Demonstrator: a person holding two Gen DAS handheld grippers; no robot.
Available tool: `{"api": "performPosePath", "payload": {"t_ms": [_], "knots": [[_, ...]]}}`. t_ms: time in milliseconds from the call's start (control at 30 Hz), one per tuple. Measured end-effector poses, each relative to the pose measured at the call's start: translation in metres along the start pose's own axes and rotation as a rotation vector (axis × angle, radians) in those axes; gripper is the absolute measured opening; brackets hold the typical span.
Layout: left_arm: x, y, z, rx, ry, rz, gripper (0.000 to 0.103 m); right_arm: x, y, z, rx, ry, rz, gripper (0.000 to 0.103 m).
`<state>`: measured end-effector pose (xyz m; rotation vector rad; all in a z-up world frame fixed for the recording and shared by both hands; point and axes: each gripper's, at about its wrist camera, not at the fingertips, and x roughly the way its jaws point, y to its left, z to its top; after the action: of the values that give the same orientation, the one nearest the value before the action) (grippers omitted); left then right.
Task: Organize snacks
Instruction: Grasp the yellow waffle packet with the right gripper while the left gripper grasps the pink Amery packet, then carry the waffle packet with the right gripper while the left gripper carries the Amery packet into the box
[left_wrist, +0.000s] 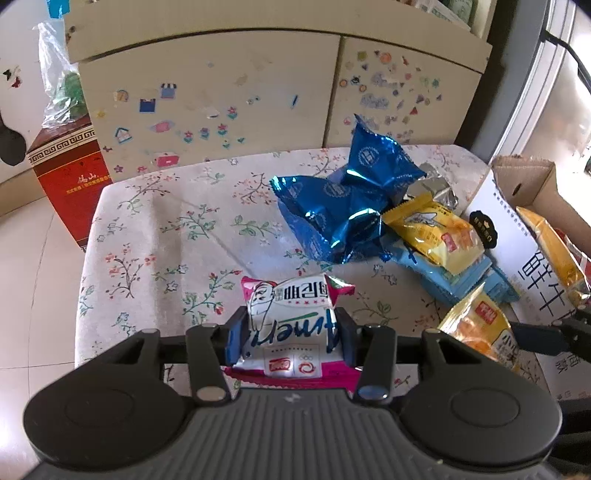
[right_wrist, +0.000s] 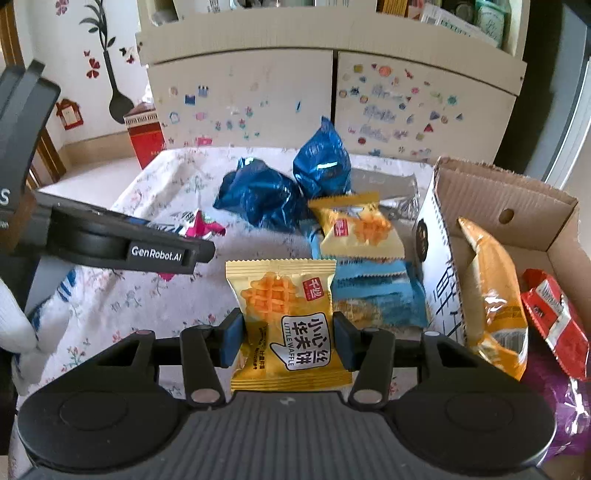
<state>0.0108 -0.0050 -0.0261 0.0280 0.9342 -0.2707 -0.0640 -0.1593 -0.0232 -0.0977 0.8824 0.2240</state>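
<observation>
The carton (right_wrist: 495, 195) stands open at the right edge of the bench (right_wrist: 122, 295), its white side wall printed with large black Chinese characters. Inside it lie an orange bag (right_wrist: 495, 295), a red packet (right_wrist: 554, 317) with white lettering too blurred to read, and a purple bag (right_wrist: 561, 402) under the red one.

The right claw (right_wrist: 288, 338) pinches a waffle pack (right_wrist: 284, 321) between its blue pads, holding it upright over the floral cloth, just left of the carton. The pack reads "LITTLE WAFFLE" under Chinese characters, with a small red brand square above. A second waffle pack (right_wrist: 358, 229) rests on light-blue packs (right_wrist: 376, 291) that lie against the carton's wall. Behind them sit two blue foil bags (right_wrist: 266, 195), touching each other, and a silver wrapper (right_wrist: 391, 184).

The left claw (left_wrist: 291, 334) is pressed onto a pink-and-white packet (left_wrist: 291, 325), gripped at both sides and held above the cloth near the bench's front edge, well apart from the carton. Seen upside down, the packet shows a cartoon face, Chinese characters, green script I cannot read for sure, and red logos low down.

From the right wrist view, the left claw's side carries the words "GenRobot.AI". A red box (left_wrist: 70, 177) with gold writing stands on the floor beyond the bench, beside a sticker-covered cabinet (left_wrist: 221, 96).
</observation>
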Motion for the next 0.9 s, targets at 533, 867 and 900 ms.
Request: {"api": "performPosePath", "payload": {"t_ms": [533, 867, 900], "knots": [[-0.01, -0.009, 0.005, 0.008, -0.036, -0.008, 0.048, -0.017, -0.008, 0.008, 0.046, -0.064, -0.019, 0.057], [-0.019, -0.024, 0.014, 0.023, -0.085, -0.011, 0.048, -0.038, -0.02, 0.015, 0.082, -0.126, -0.034, 0.057], [-0.019, -0.025, 0.016, 0.025, -0.09, -0.012, 0.048, -0.04, -0.021, 0.016, 0.086, -0.131, -0.035, 0.057]]}}
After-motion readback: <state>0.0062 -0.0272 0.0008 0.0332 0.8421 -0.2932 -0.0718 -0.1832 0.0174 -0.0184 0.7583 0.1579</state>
